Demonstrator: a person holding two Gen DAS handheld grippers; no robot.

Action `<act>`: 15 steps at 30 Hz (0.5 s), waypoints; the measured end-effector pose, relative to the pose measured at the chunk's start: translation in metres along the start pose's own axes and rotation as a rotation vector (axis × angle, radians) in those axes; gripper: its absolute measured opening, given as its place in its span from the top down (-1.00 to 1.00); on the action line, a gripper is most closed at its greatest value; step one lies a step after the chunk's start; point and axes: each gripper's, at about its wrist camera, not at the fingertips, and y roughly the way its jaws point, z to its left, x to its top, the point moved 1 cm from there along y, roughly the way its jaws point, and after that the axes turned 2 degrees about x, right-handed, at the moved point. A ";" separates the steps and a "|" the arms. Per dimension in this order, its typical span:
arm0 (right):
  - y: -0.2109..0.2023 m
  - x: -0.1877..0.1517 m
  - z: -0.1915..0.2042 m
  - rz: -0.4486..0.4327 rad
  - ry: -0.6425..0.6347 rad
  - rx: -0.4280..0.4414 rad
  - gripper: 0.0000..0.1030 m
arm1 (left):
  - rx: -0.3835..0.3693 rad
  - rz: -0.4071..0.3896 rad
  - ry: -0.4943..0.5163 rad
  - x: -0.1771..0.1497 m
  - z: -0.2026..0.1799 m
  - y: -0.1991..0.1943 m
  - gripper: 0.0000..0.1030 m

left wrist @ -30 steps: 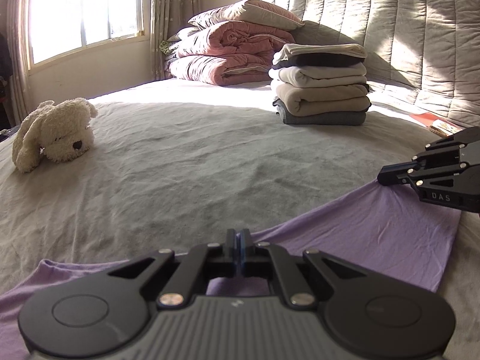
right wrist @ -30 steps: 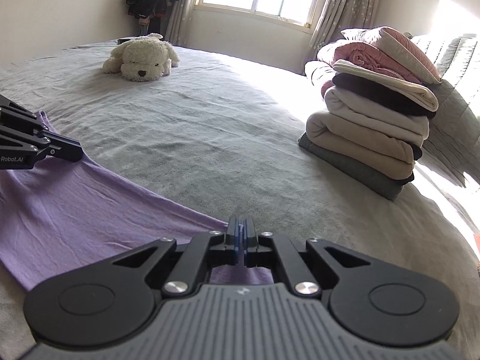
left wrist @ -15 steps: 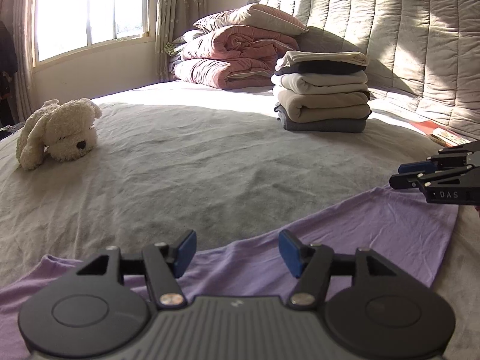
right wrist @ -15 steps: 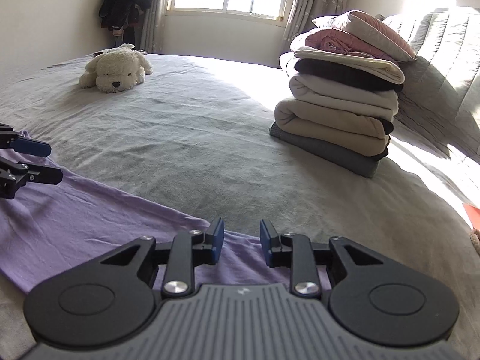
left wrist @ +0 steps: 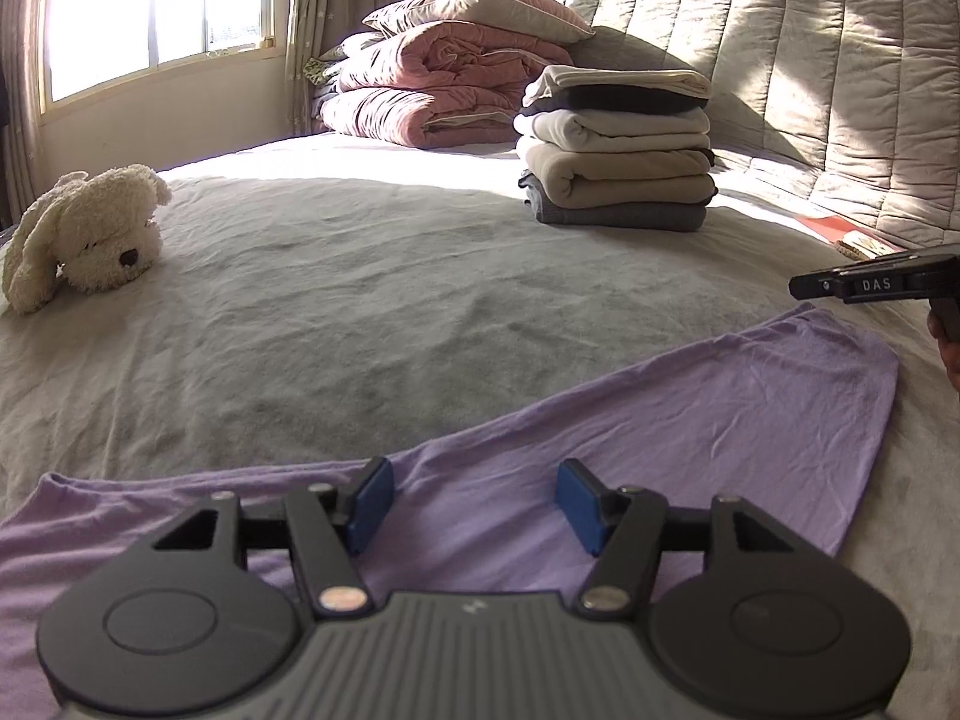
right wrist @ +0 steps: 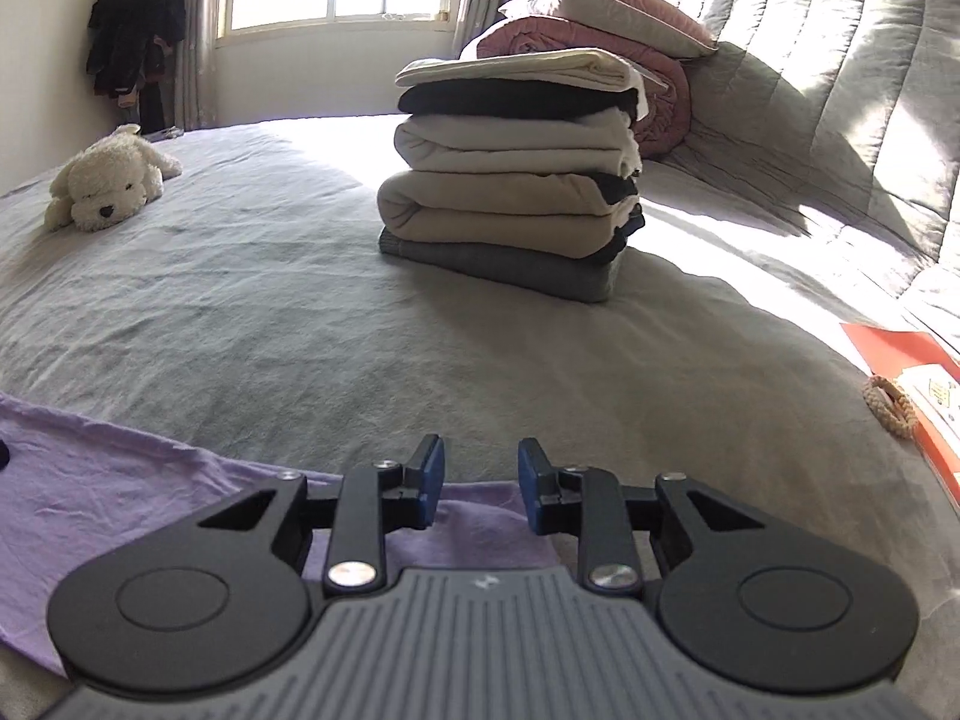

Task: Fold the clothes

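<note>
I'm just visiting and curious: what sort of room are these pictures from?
Most likely a home bedroom. There is a wide bed with a quilted headboard, a stack of folded clothes and rolled pink bedding on it, and a plush dog lying near the window.

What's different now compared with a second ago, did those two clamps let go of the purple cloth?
Yes. Both had their jaws pinched shut on the purple cloth; both have since opened and released it. The right gripper has swung toward the stack of folded clothes. The left gripper barely moved. Cloth, stack and plush dog stayed put.
</note>
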 end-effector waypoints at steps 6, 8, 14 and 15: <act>-0.017 0.005 -0.014 -0.009 0.068 0.058 0.47 | 0.000 0.002 0.001 0.000 0.000 0.000 -0.22; -0.017 0.002 -0.009 0.005 0.042 0.072 0.47 | 0.001 0.002 0.003 0.000 -0.001 0.000 -0.22; -0.003 -0.011 0.005 0.075 -0.053 0.070 0.65 | 0.004 0.002 0.009 0.000 -0.002 0.001 -0.23; -0.001 -0.013 0.006 0.084 -0.064 0.061 0.73 | 0.004 0.002 0.009 0.000 -0.002 0.001 -0.23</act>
